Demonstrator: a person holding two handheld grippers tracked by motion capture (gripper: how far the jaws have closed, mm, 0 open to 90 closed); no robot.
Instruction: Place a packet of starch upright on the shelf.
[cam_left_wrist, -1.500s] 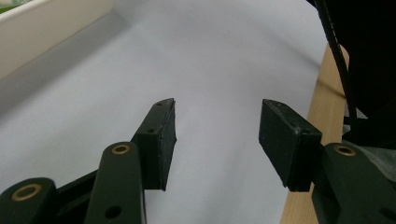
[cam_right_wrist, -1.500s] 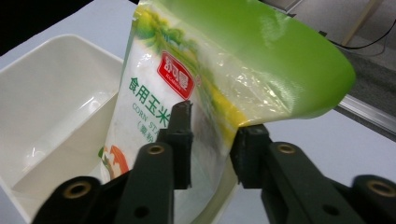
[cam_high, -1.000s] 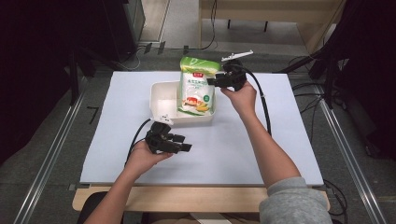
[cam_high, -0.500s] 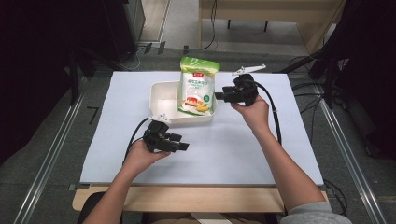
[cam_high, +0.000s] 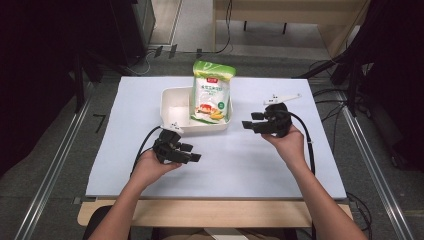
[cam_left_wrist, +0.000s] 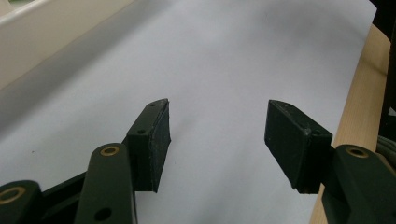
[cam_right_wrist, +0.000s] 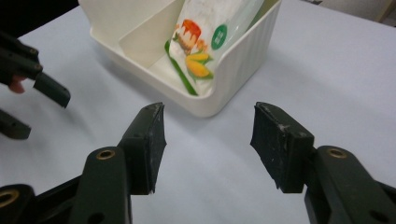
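- The left tool (cam_high: 196, 156) is held low over the near-left part of the desk (cam_high: 240, 170), just in front of the tub's near-left corner; in the left gripper view its jaws are seen spread wide with nothing but bare white surface between them, so it is released and idle.
- It is judged that this tool is parked there to be kept out of the way, its jaws pointed to the right along the desk, not at the tub.
- The white tub (cam_high: 170, 107) is set at the middle of the desk toward the far side, with ribbed walls seen in the right gripper view (cam_right_wrist: 238, 70).
- The green-and-white food bag (cam_high: 212, 92) is stood in the right part of the tub, its bottom edge resting on the tub floor and its printed face turned toward the person.
- The bag's long axis is run from bottom to top, upright but leaned back a little, the green top seal pointed up and away; it is judged to be propped by the tub's walls, which is why it is kept standing.
- The right tool (cam_high: 246, 124) is held to the right of the tub, apart from it, jaws aimed left at the tub's corner; in the right gripper view (cam_right_wrist: 208, 140) the jaws are seen open and empty.
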